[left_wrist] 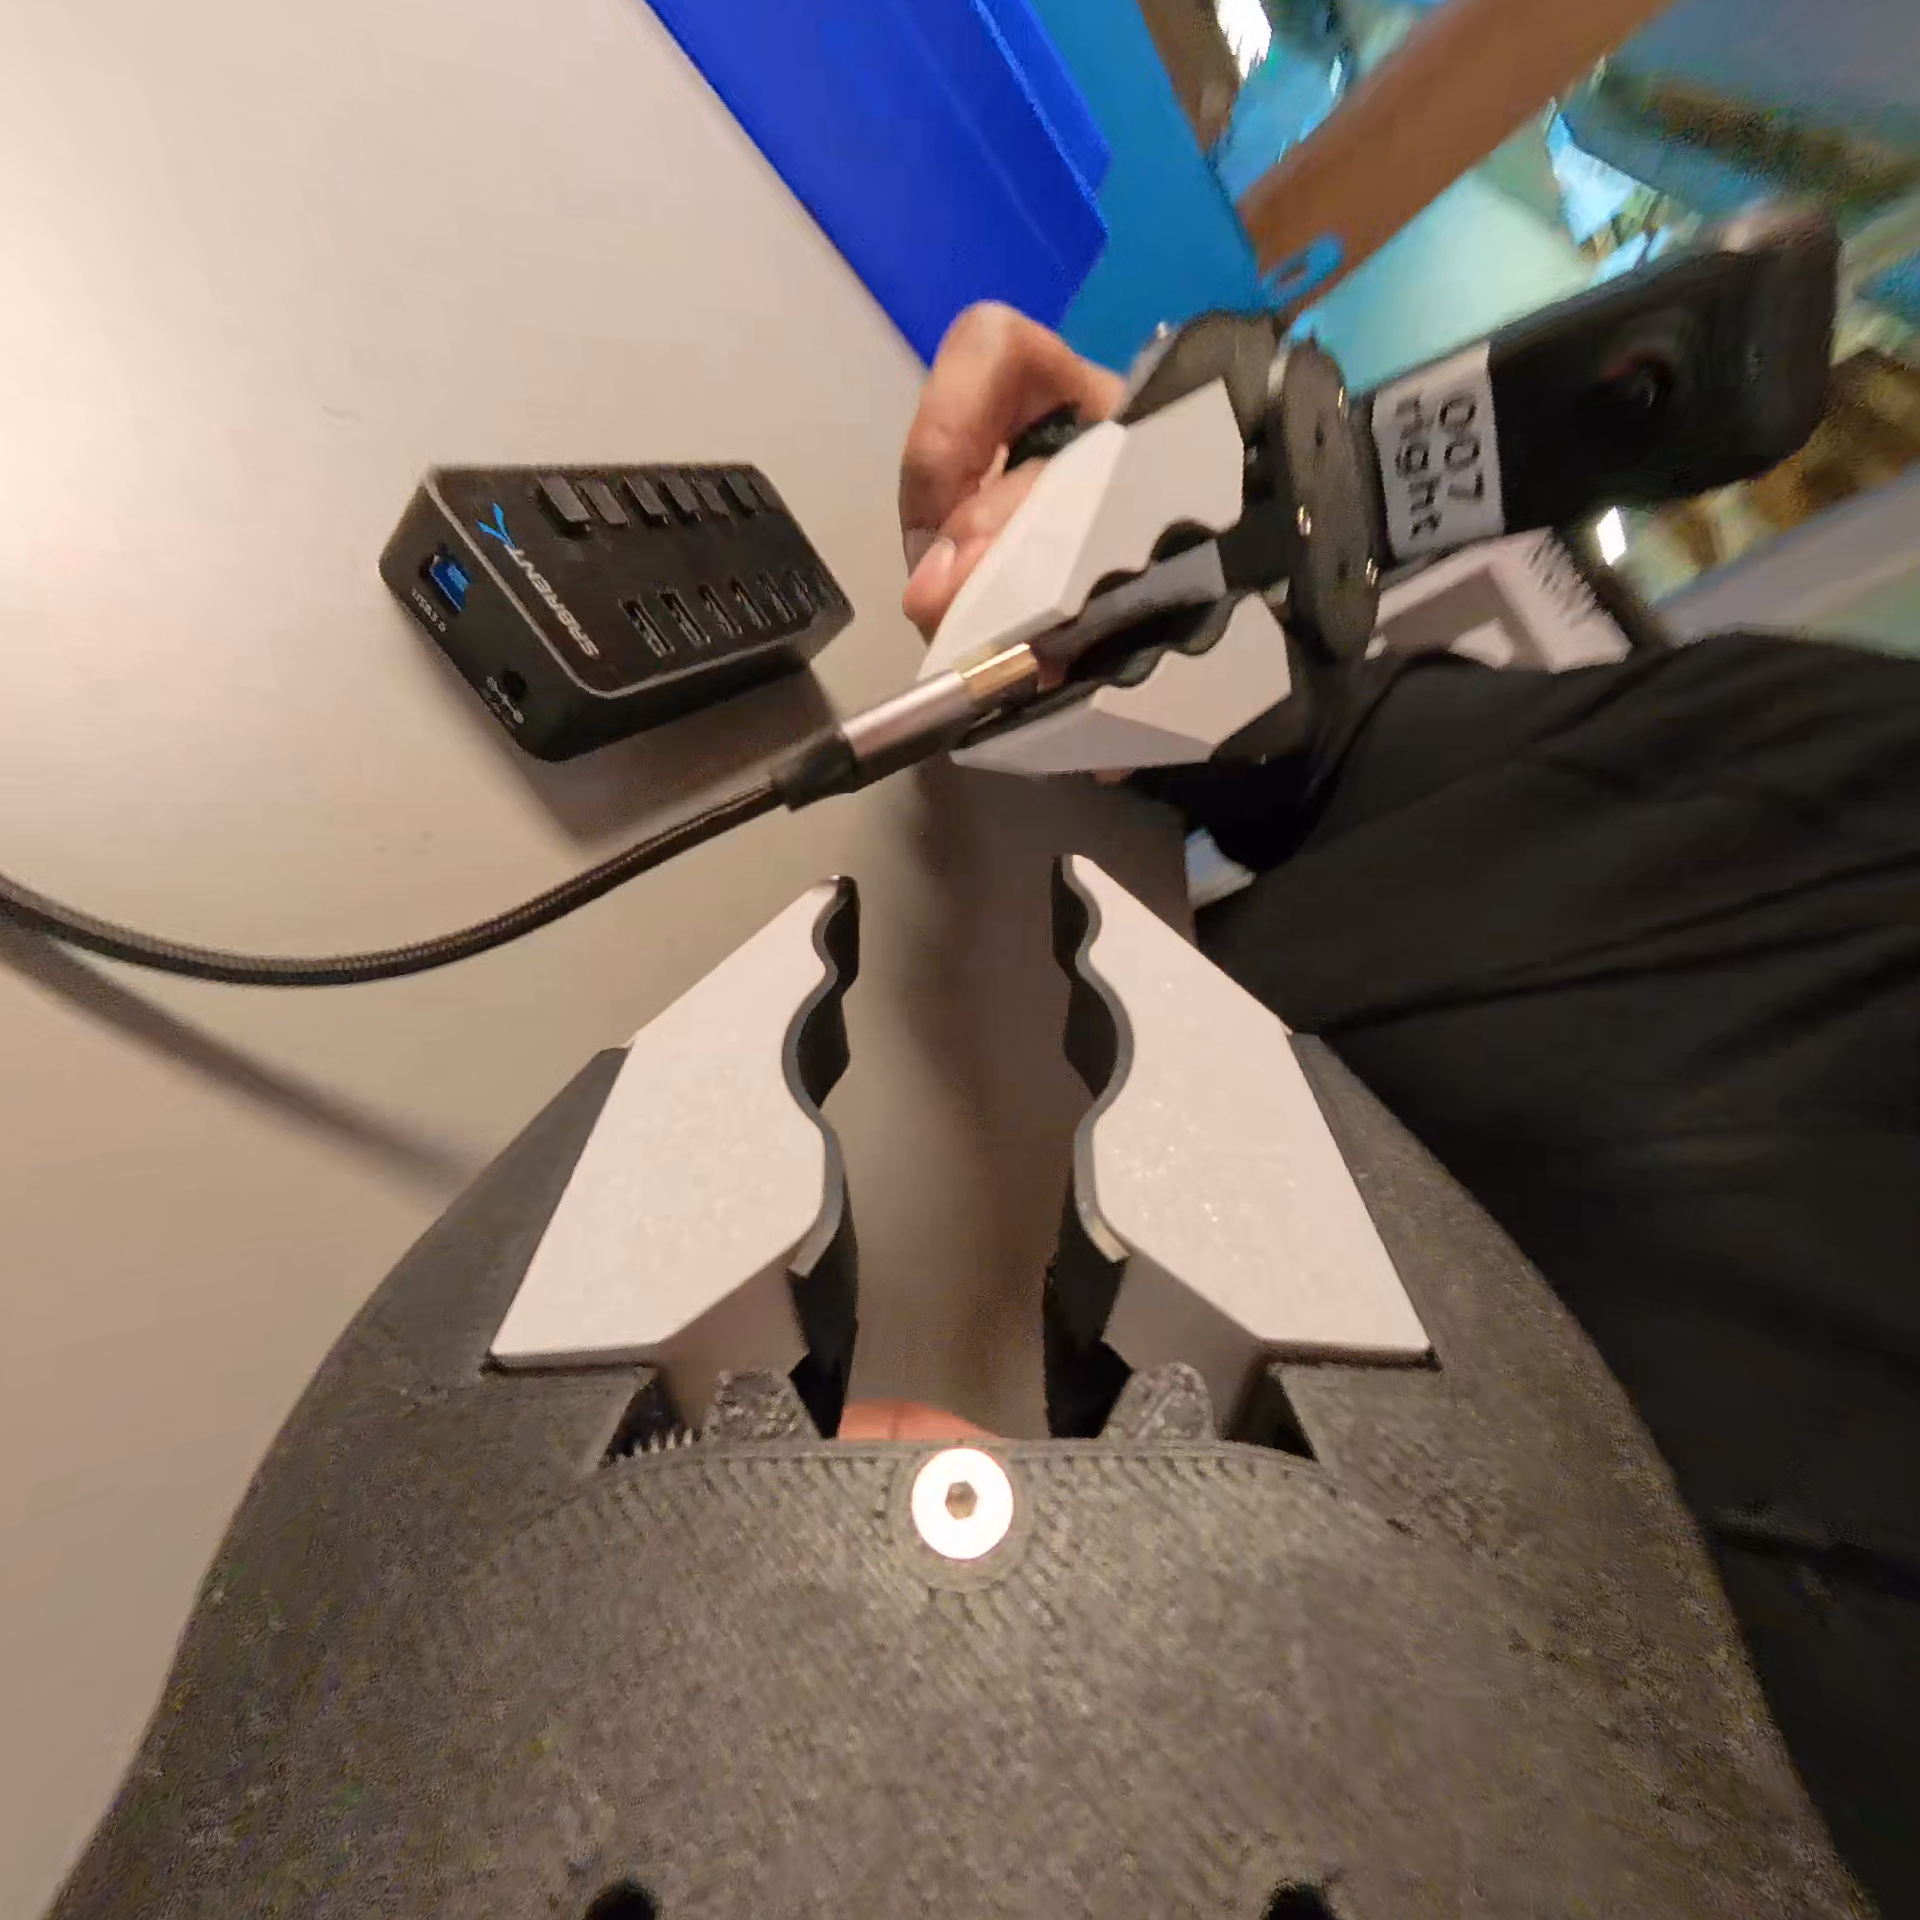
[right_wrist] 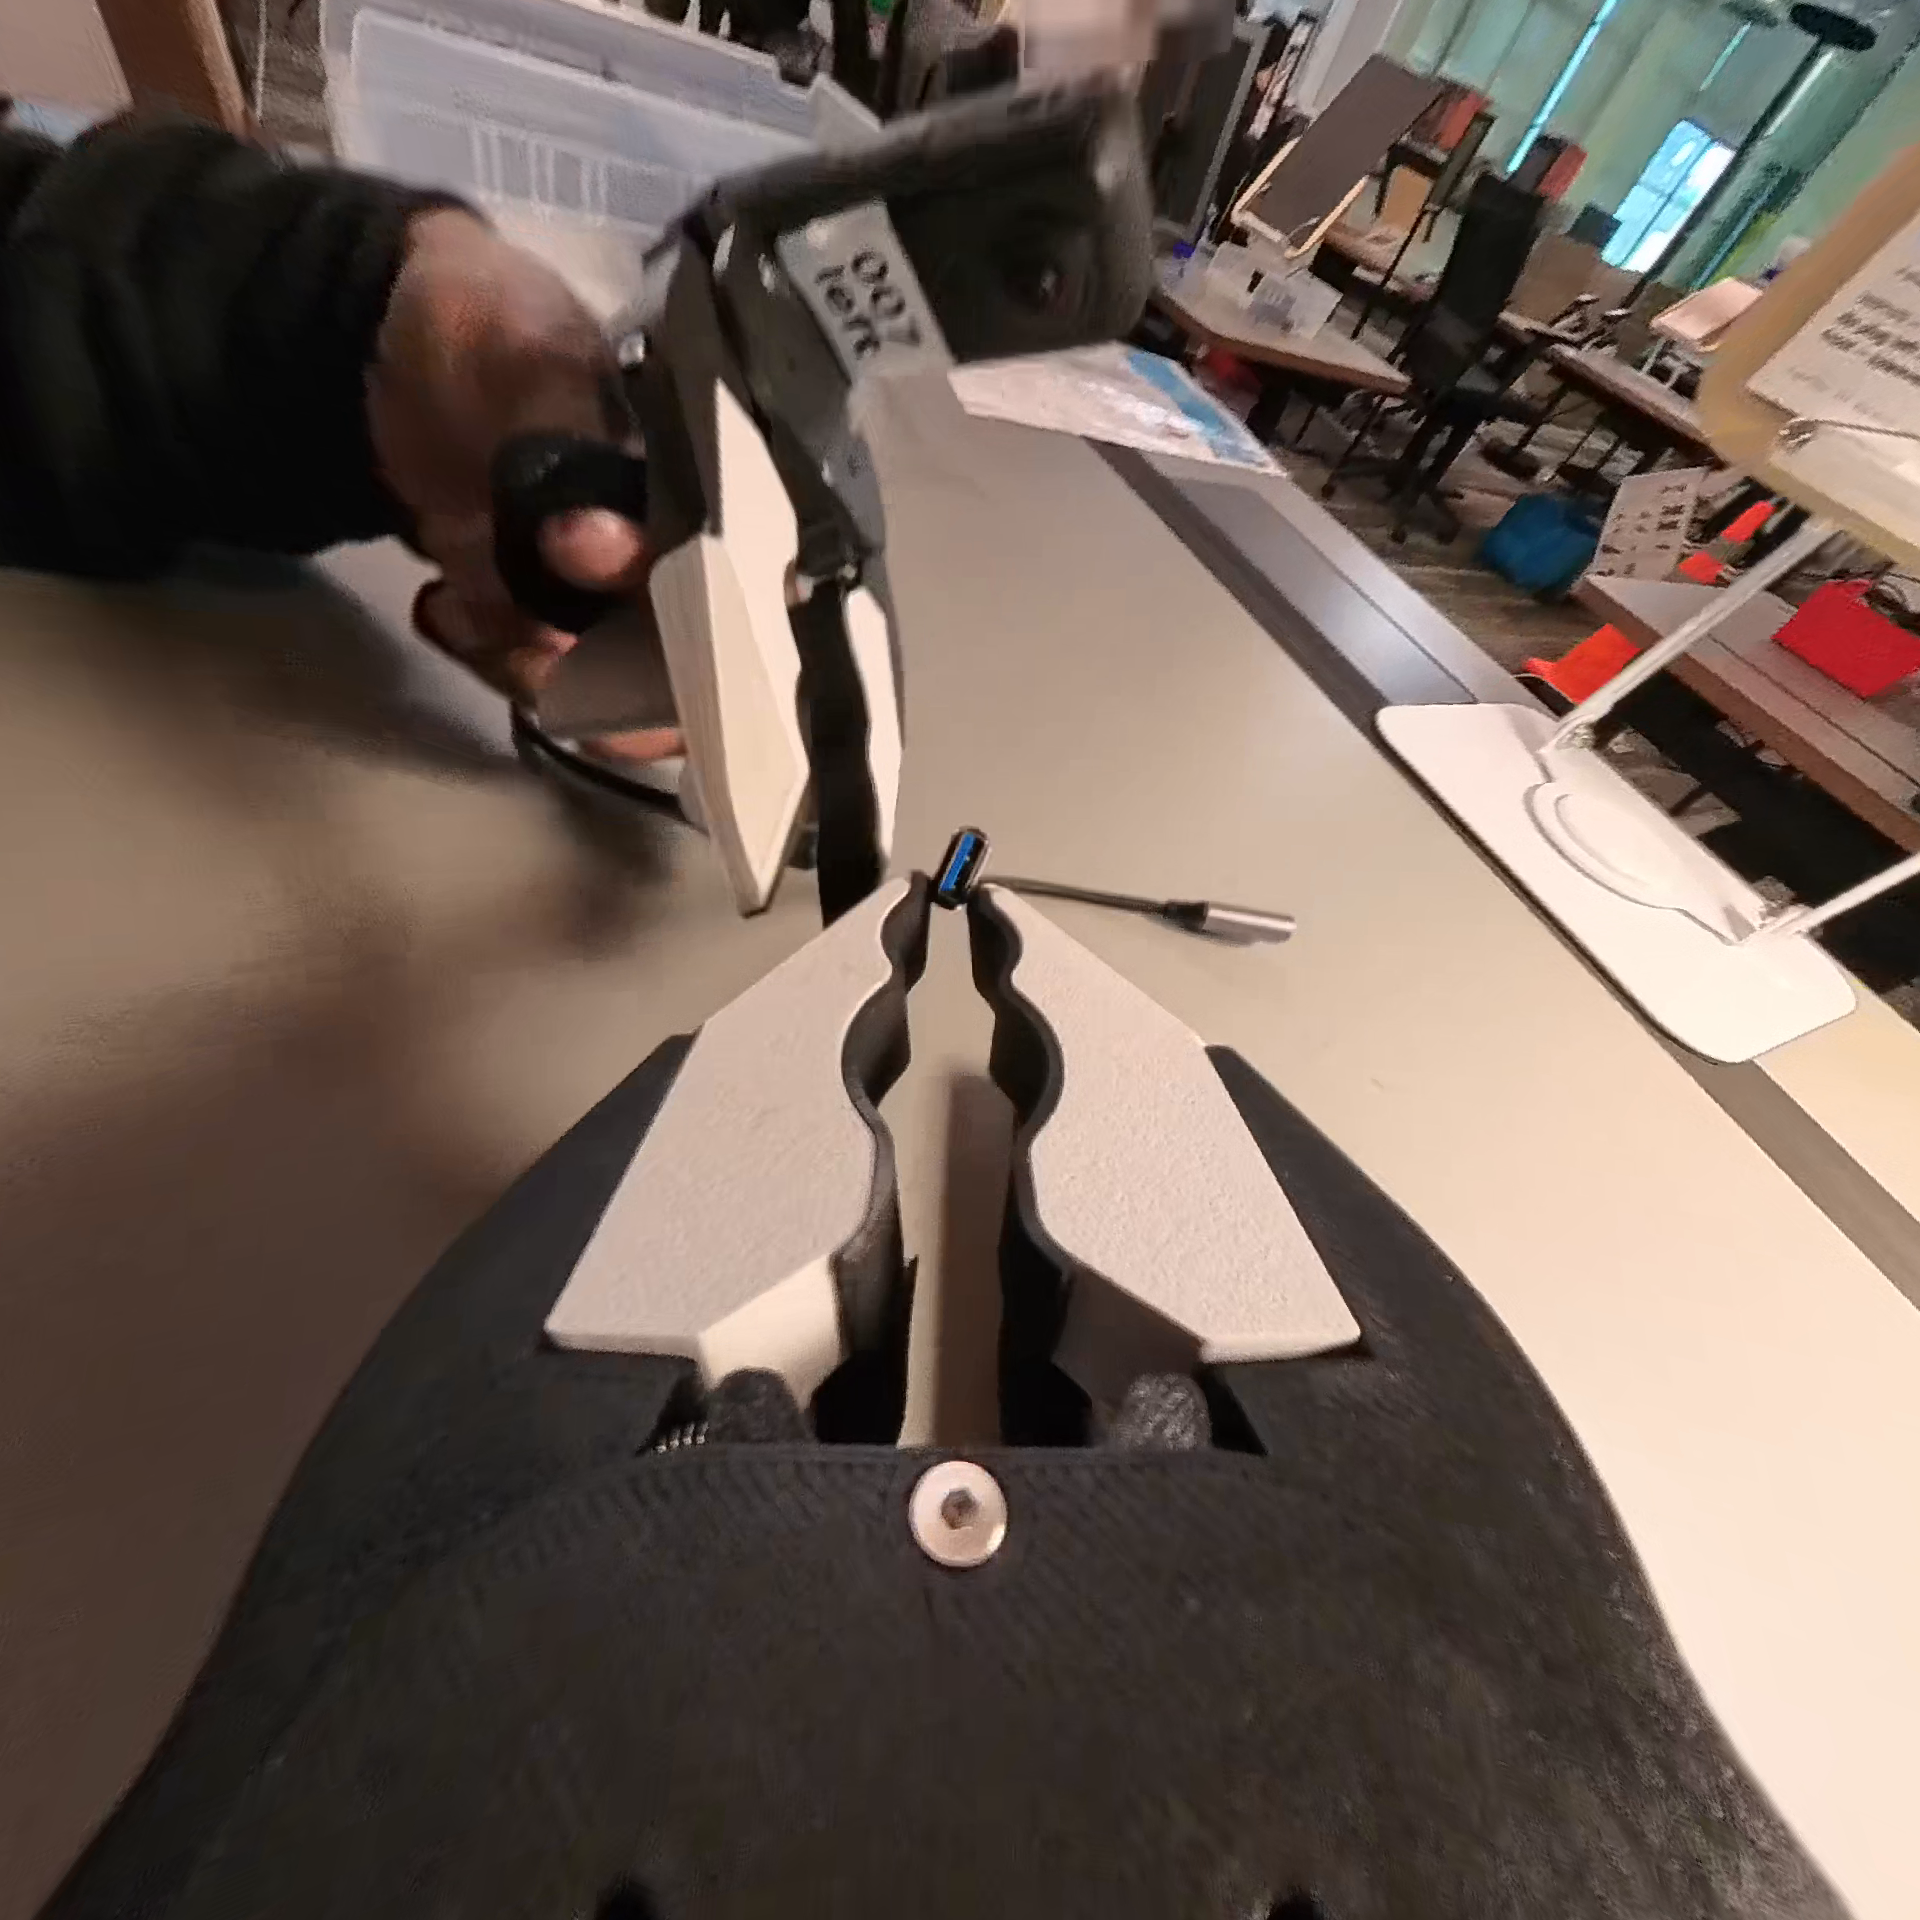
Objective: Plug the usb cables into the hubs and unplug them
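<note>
My right gripper (right_wrist: pixel 951 902) is clenched on the USB cable's plug: in my right wrist view the blue-tongued USB-A tip (right_wrist: pixel 962 865) pokes out just past the fingertips, pinched between them. My left wrist view shows the same grip from the side, the right gripper (left_wrist: pixel 1039 696) closed along the grey metal connector shell (left_wrist: pixel 904 717), with the black strain relief and the braided cable (left_wrist: pixel 436 940) trailing out of it and down across the desk (left_wrist: pixel 260 260). My left gripper (left_wrist: pixel 954 904) is released, its fingers spread with nothing between them, hovering above the desk short of the hub.

The black USB hub (left_wrist: pixel 613 603) lies flat on the desk, just beyond the held connector and apart from it; a row of ports and a row of small switches face up, and nothing appears to be plugged into it. A second, short cable with a silver connector (right_wrist: pixel 1242 920) lies loose on the desk farther off, near a white lamp base (right_wrist: pixel 1621 883).

I judge the plug to be light, rigid and smooth, so it could swivel or slip if I hold it only at the tip; the metal shell is the place to grip, never the limp braid. The hub looks light enough to slide or lift under a push or pull, so my free left fingers should pin its body by the long sides, clear of the ports.
</note>
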The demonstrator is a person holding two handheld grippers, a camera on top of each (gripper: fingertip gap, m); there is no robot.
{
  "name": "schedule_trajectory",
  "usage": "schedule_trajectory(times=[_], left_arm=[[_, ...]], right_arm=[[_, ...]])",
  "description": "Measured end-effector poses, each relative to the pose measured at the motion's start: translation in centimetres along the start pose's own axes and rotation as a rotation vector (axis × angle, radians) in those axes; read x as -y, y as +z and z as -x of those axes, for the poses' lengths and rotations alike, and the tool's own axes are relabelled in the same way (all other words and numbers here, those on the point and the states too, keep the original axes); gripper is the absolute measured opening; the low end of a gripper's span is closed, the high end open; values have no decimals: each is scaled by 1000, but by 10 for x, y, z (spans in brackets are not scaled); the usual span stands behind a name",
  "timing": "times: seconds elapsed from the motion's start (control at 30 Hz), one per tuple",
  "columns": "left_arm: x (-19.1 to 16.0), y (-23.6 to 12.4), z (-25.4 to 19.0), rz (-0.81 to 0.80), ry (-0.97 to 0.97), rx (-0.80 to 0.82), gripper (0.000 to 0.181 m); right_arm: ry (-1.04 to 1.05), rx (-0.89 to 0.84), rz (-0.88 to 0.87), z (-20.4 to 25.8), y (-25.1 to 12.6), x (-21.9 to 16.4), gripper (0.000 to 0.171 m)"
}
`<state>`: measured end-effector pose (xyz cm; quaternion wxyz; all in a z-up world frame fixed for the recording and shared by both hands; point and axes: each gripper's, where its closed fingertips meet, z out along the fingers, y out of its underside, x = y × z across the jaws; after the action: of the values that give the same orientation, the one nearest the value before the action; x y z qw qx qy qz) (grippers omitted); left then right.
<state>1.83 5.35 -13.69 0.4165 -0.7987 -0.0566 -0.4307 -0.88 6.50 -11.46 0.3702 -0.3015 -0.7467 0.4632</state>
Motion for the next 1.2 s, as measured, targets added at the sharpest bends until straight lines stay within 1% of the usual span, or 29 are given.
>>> schedule_trajectory(times=[0.17, 0.3, 0.4, 0.47, 0.53, 0.63, 0.7, 0.73, 0.8, 0.83, 0.87, 0.93, 1.07, 1.1, 1.13, 1.17, 1.2], left_arm=[[22, 7, -3, -182, -218, -132, 50], [37, 6, 3, -324, -349, -180, 56], [44, 8, 4, -413, -413, -222, 62], [52, 6, 3, -511, -457, -269, 66], [60, -1, 3, -621, -495, -308, 67], [67, -10, 8, -750, -511, -317, 67], [71, -17, 8, -828, -519, -340, 63], [72, -20, 8, -860, -517, -346, 57], [73, -28, 5, -919, -471, -358, 23], [74, -31, 3, -935, -446, -352, 12], [74, -33, 1, -934, -414, -348, 6], [75, -36, -3, -915, -328, -308, 5], [79, -42, -8, -889, -143, -126, 5], [81, -47, -9, -899, -112, -94, 5], [83, -51, -8, -902, -84, -49, 4], [83, -53, -6, -892, -57, 6, 4], [83, -56, -3, -883, -30, 55, 4]], right_arm=[[61, -53, -73, -15, -6, 10, 6], [102, -71, -109, -21, -9, 14, 6], [129, -87, -130, -25, -11, 15, 6], [140, -88, -142, -27, -13, 16, 6], [148, -94, -157, -27, -14, 18, 6], [185, -89, -186, -26, -15, 21, 6], [210, -79, -198, -24, -14, 22, 6], [217, -70, -198, -23, -13, 22, 6], [221, -45, -199, -17, -10, 21, 6], [223, -30, -210, -14, -10, 22, 6], [227, -16, -219, -12, -10, 24, 5], [211, -15, -206, -9, -9, 24, 3], [77, -74, -136, -14, -9, 13, 3], [27, -84, -131, -14, -11, 11, 7], [-32, -72, -120, -12, -14, 9, 15], [-90, -52, -100, -10, -16, 6, 26], [-137, -32, -71, -10, -19, 1, 32]])
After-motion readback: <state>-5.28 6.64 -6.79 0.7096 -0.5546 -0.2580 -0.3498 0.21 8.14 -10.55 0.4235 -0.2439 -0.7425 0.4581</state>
